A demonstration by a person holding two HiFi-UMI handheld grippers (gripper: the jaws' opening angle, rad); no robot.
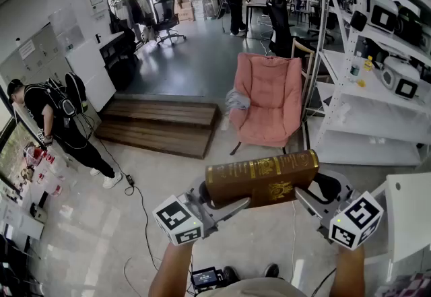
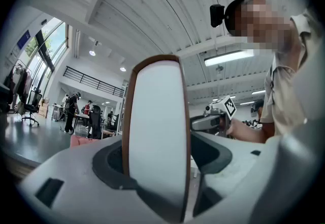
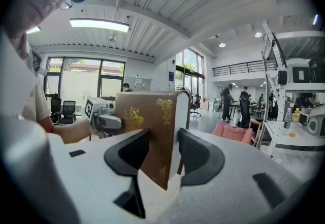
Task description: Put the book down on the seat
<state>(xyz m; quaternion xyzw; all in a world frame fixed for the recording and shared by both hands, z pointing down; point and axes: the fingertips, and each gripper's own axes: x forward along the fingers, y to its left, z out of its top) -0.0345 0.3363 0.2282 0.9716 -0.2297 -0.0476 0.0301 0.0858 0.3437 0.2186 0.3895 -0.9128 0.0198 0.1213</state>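
Left hand-held gripper (image 1: 219,200) and right hand-held gripper (image 1: 311,193) clamp the book (image 1: 262,176) at opposite ends.

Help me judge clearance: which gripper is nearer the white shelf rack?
Right. The right gripper grips the book's end on the shelf rack's side; the left gripper grips the opposite end, farther away.

We see a book (image 1: 261,178) bound in brown, leather-look covers, with shiny gilt stamping and a smooth, matt white paper edge. The left gripper (image 1: 225,210) and right gripper (image 1: 311,200) look to us like matt white plastic, with dark, rubbery pads (image 3: 129,153). Beyond them we make out an armchair (image 1: 268,97) in soft pink cloth, a platform (image 1: 161,126) of dark wood planks and a polished, reflective floor (image 1: 188,60).
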